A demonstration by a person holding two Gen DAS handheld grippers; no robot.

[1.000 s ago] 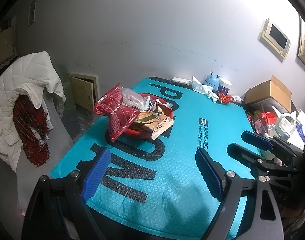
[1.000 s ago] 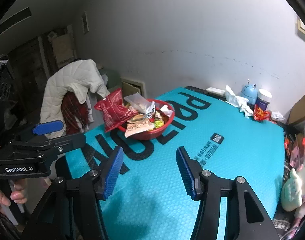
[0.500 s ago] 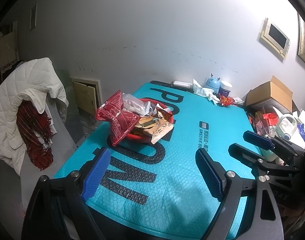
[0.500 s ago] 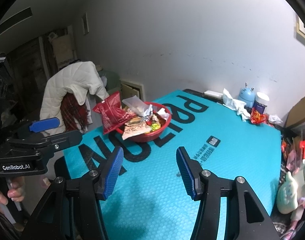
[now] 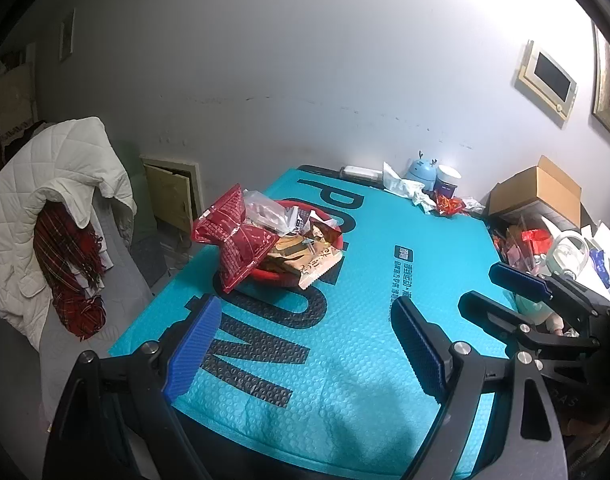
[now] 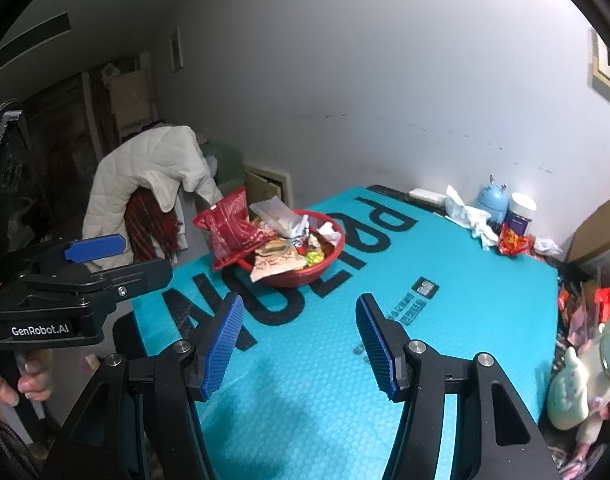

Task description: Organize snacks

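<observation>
A red bowl (image 5: 277,275) (image 6: 301,278) heaped with snack packets sits on the far left part of the teal bubble mat (image 5: 365,320) (image 6: 465,320). A big red snack bag (image 5: 237,240) (image 6: 229,228) leans over its left rim, and a beige packet (image 5: 313,264) hangs over the near rim. My left gripper (image 5: 305,342) hovers over the mat's near edge, open wide and empty. My right gripper (image 6: 299,340) hangs short of the bowl, its jaws opening with nothing between them. Each gripper also shows at the side of the other's view.
A white quilted jacket (image 5: 53,200) and a red plaid scarf (image 5: 73,272) hang on a chair left of the table. A blue figurine (image 6: 492,200), a jar (image 6: 521,210), tissue and a red wrapper (image 6: 513,242) line the far edge. A cardboard box (image 5: 537,192) and clutter fill the right side.
The right gripper's pads stand slightly wider apart than before. Both views have shifted only a little. The bowl and its packets have not moved.
</observation>
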